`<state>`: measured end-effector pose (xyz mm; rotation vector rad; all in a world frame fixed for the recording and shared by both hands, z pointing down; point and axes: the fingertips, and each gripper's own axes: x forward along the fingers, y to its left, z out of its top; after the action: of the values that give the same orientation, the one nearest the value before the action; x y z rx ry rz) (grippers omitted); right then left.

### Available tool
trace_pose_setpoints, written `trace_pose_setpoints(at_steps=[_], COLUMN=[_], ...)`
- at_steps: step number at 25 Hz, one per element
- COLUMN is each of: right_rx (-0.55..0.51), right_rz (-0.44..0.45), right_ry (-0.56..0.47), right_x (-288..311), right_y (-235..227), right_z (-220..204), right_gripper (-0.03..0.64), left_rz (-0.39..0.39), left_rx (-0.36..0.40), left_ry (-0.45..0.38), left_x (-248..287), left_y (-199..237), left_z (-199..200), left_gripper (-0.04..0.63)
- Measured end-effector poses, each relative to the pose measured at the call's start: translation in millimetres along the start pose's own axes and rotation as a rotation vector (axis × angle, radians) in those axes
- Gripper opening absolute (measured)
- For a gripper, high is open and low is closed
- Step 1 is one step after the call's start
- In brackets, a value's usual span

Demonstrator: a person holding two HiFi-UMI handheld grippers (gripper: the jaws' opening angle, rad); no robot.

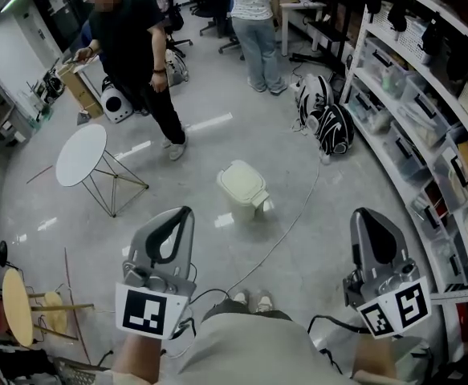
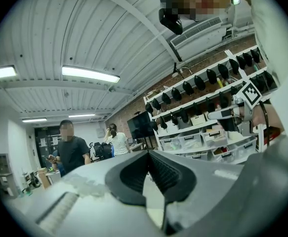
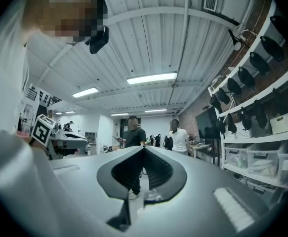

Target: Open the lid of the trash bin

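Nothing done: pale cream plastic trash bin (image 1: 248,204), lid (image 1: 240,180) down, at 12 o'clock, well apart from clenched, empty left gripper (image 1: 187,212) and right gripper (image 1: 359,213).

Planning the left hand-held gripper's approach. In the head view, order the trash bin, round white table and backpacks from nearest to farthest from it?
1. Trash bin, just ahead and right of the left hand-held gripper.
2. Round white table, ahead to the left.
3. Backpacks, far ahead on the right.
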<state>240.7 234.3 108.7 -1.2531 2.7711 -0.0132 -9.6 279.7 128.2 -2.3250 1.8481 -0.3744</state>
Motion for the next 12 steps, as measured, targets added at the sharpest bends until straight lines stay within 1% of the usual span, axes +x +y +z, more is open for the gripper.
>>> trace_pose_setpoints(at_steps=[6, 12], right_rx=[-0.004, -0.004], right_rz=[0.021, 0.011], right_ry=[0.005, 0.016], right_x=[-6.5, -0.6], right_y=[-13.7, -26.6], right_z=[-9.1, -20.5], right_gripper=[0.003, 0.003], left_rz=[0.021, 0.045], left_rx=[-0.008, -0.002], left_ry=[0.004, -0.008], left_x=[1.7, 9.1], left_y=[-17.6, -10.6], left_z=[-4.4, -4.8], left_gripper=[0.002, 0.002])
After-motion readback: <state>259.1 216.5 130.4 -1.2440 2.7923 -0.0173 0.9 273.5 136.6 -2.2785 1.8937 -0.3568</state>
